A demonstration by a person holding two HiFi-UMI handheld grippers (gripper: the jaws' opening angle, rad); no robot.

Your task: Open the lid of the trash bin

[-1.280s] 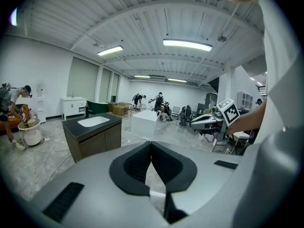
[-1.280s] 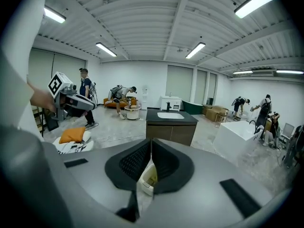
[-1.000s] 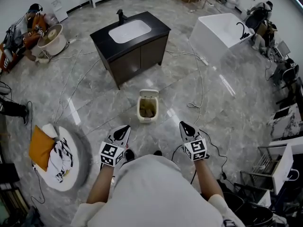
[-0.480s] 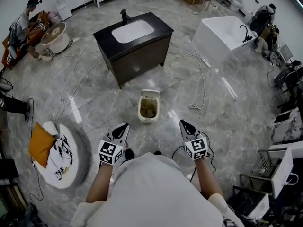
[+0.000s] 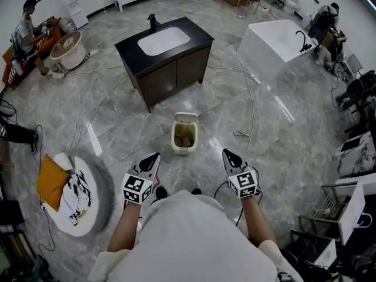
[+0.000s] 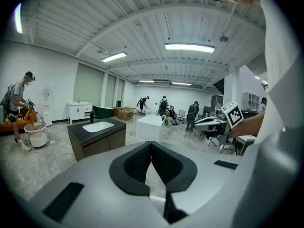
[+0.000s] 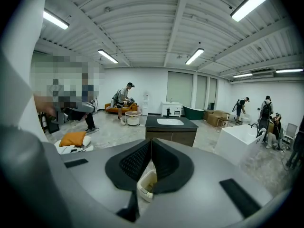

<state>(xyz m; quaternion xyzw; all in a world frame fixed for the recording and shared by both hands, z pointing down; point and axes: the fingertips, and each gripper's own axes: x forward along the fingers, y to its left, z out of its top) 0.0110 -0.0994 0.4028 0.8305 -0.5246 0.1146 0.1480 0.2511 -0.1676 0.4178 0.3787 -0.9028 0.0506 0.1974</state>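
A small cream trash bin (image 5: 184,134) stands on the marble floor in front of me, its lid tipped up at the back and some brownish contents showing inside. My left gripper (image 5: 155,157) is held low at the left, short of the bin, shut and empty. My right gripper (image 5: 226,154) mirrors it on the right, also shut on nothing. In the right gripper view the bin (image 7: 147,187) shows below the closed jaws of the right gripper (image 7: 151,141). The left gripper (image 6: 151,144) points past the bin; the bin is hidden in that view.
A dark vanity with a white sink (image 5: 163,56) stands beyond the bin, and a white bathtub (image 5: 272,43) at the back right. Cables (image 5: 245,131) trail over the floor. A round cushion bed (image 5: 73,195) with an orange pillow lies at the left. People work at the room's edges.
Both grippers and the bin stay as they were. Only the head view shifts slightly, and the person at the far left has moved.
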